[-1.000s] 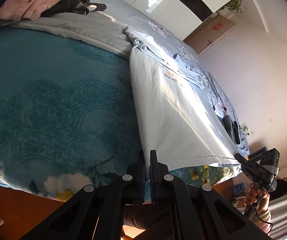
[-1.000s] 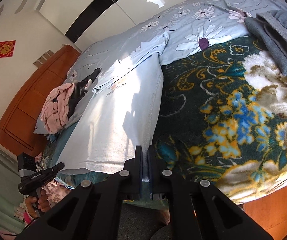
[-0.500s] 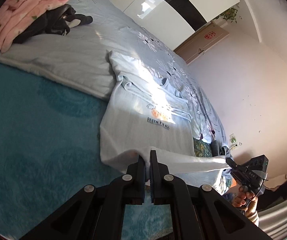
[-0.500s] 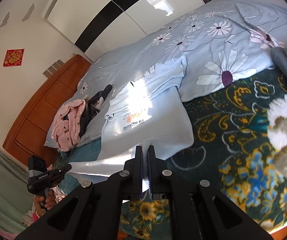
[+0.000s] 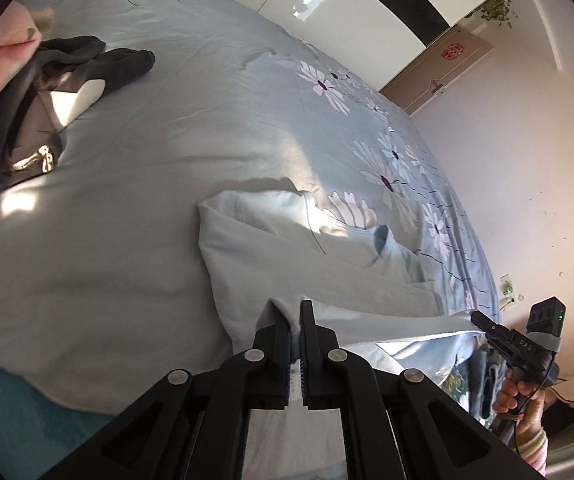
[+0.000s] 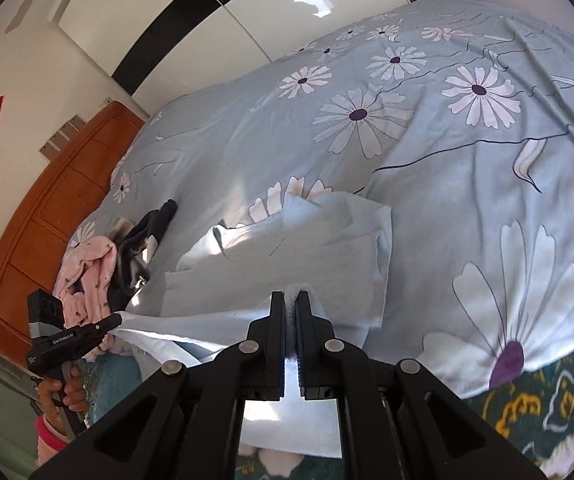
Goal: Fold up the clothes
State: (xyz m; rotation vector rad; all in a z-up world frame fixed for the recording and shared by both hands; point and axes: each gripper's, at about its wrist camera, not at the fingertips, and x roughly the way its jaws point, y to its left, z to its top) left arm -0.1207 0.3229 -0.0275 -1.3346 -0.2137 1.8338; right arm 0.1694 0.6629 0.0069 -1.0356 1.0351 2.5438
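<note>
A pale blue t-shirt (image 5: 287,252) lies on the flowered bed cover, its collar end far from me; it also shows in the right wrist view (image 6: 287,260). My left gripper (image 5: 294,312) is shut on one corner of the shirt's hem. My right gripper (image 6: 290,300) is shut on the other hem corner. The hem is stretched between them, lifted and carried over the shirt's body toward the collar. The right gripper shows in the left wrist view (image 5: 477,316), the left one in the right wrist view (image 6: 117,318).
A pink garment (image 6: 83,268) and black clothes (image 5: 47,92) lie by the wooden headboard (image 6: 47,208). A dark floral blanket (image 6: 547,400) covers the bed's near edge. A teal blanket (image 5: 7,412) lies at the left. White wardrobe doors (image 6: 227,12) stand behind the bed.
Both grippers have carried the shirt's hem up from the bed's near edge and forward over the shirt, toward the collar. The printed chest is now covered by the folded part.
</note>
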